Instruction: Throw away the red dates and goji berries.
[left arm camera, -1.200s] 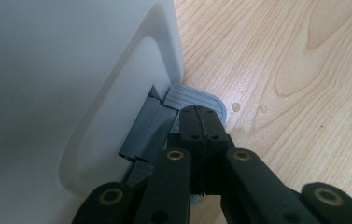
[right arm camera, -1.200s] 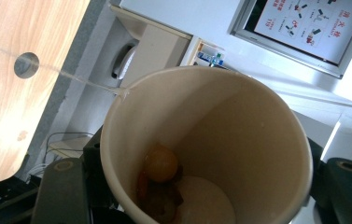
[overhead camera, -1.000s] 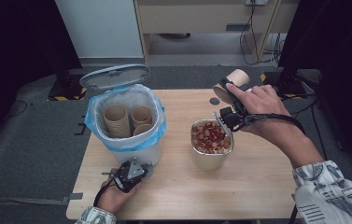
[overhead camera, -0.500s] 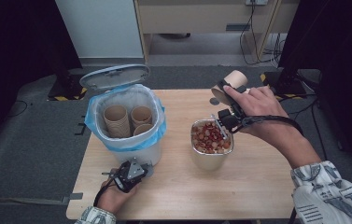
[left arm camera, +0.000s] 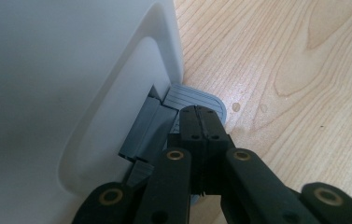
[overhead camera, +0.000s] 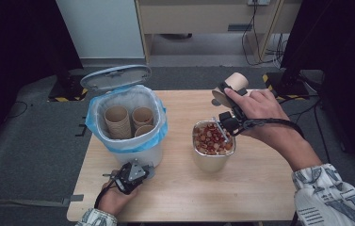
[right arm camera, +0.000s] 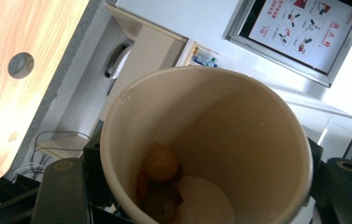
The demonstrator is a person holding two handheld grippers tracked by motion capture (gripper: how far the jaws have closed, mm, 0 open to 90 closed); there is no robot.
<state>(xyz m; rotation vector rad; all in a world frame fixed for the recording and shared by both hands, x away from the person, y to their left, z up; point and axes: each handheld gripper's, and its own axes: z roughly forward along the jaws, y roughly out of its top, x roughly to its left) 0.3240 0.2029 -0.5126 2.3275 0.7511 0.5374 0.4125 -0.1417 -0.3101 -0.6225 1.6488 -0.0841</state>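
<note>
Right claw point(overhead camera: 226, 94) — raised above the far right part of the table point(overhead camera: 260, 197), jaws clamped on either side of a paper cup point(overhead camera: 236, 81). In the right gripper view the cup's mouth faces the camera; a few food pieces point(right arm camera: 160, 164) sit at its bottom. Just below and nearer the person stands a metal container point(overhead camera: 210, 157) of reddish pieces.

Left claw point(left arm camera: 200, 122) — jaws pressed together, nothing between them, tips resting over the grey pedal point(left arm camera: 197, 99) at the base of the white bin point(overhead camera: 128, 125). The bin's lid is up; three paper cups stand inside.
</note>
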